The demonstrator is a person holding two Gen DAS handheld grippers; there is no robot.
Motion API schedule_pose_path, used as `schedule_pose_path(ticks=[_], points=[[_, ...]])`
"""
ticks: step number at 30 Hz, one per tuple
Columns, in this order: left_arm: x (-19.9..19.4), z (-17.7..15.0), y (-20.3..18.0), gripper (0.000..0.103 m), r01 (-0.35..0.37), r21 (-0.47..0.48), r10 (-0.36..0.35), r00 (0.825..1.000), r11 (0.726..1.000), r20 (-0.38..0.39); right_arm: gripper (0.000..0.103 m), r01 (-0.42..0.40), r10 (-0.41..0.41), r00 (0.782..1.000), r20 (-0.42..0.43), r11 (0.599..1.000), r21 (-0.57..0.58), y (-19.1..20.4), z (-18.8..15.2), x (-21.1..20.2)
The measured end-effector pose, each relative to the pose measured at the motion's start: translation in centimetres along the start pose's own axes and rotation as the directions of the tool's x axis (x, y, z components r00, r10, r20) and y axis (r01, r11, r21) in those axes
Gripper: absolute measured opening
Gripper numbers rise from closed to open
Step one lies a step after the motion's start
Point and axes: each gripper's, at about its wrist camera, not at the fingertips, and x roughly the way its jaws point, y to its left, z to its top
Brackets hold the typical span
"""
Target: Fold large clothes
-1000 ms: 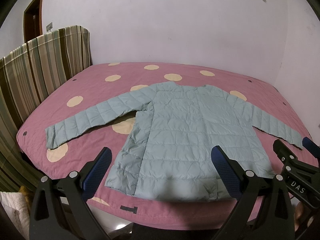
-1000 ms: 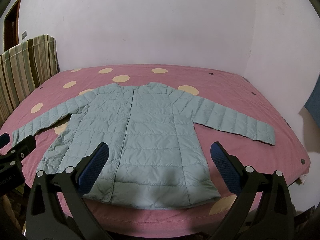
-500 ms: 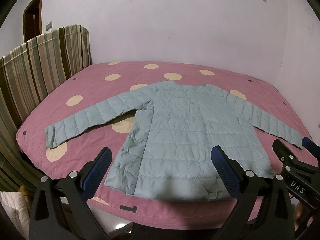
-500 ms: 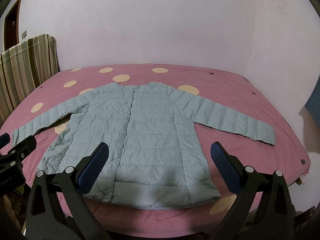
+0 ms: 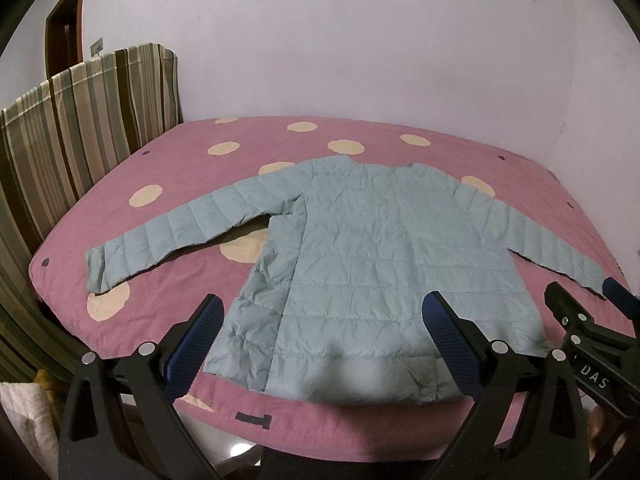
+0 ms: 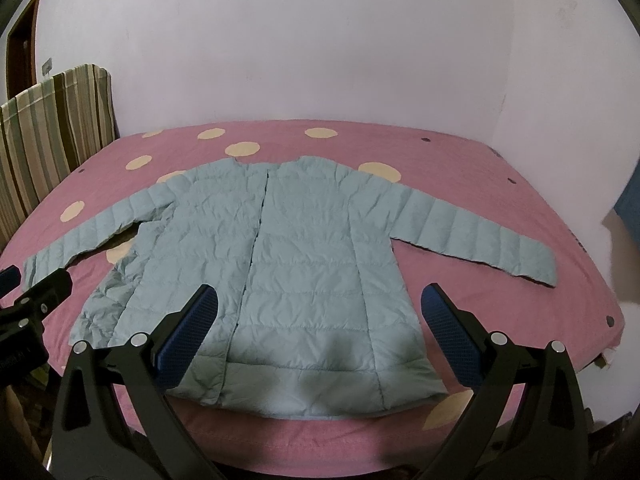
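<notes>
Quilted pale-green jacket [image 5: 384,264] flat on bed [image 5: 168,312], both tongs spread, "DAS" lettering on right tongs [image 5: 624,312]

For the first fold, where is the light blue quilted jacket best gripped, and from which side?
Probably the cuffs. The light blue quilted jacket lies flat, front up, sleeves spread. The open left gripper takes the left cuff from outside, the open right gripper the right cuff.

left gripper [image 5: 324,334]: black frame, blue textured pads [image 5: 450,338], silver screws
right gripper [image 6: 318,322]: same build, blk w/ blue pads [image 6: 188,338]
marking: white "DAS" on right gripper's side, seen frm left cam
</notes>
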Motion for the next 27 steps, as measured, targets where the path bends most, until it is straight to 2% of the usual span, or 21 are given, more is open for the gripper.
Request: schedule_pose_path(ticks=[9,13,15,18,20,22,24,26,27], points=[[2.9,0.7,-0.1,0.099,0.026,0.014,-0.025,0.999,1.000,-0.039,0.101,-0.023,0.025,0.998,-0.051,0.999,0.027,-0.5,0.1,2.8],[5.0,1.1,0.7,0.099,0.020,-0.005,-0.020,0.998,1.000,-0.067,0.101,-0.031,0.037,0.997,-0.066,0.996,0.082,-2.4,0.6,4.5],[6.8,1.5,1.5,0.099,-0.011,-0.014,0.010,0.996,1.000,-0.091,0.101,-0.026,0.036,0.996,-0.076,0.992,0.123,-3.8,0.8,5.7],[9.9,1.8,3.7,0.099,-0.097,-0.042,0.091,0.987,0.994,-0.130,0.101,0.005,0.018,0.995,-0.099,0.973,0.232,-8.1,1.1,8.3],[11.9,2.0,5.8,0.099,-0.160,-0.076,0.147,0.977,0.984,-0.152,0.101,0.029,0.007,0.993,-0.114,0.948,0.316,-11.3,0.9,9.7],[14.0,2.0,8.3,0.099,-0.239,-0.111,0.217,0.960,0.965,-0.175,0.101,0.054,-0.005,0.993,-0.122,0.915,0.400,-14.8,0.6,11.0],[16.1,1.7,11.0,0.099,-0.321,-0.144,0.290,0.936,0.936,-0.201,0.100,0.098,-0.041,0.991,-0.130,0.874,0.476,-18.9,0.0,12.2],[17.5,1.3,13.1,0.099,-0.394,-0.158,0.356,0.907,0.905,-0.224,0.092,0.127,-0.066,0.989,-0.133,0.837,0.532,-22.1,-0.6,12.8],[18.4,0.9,14.5,0.099,-0.441,-0.162,0.397,0.885,0.883,-0.242,0.079,0.144,-0.079,0.987,-0.136,0.806,0.574,-24.3,-1.3,13.2]])
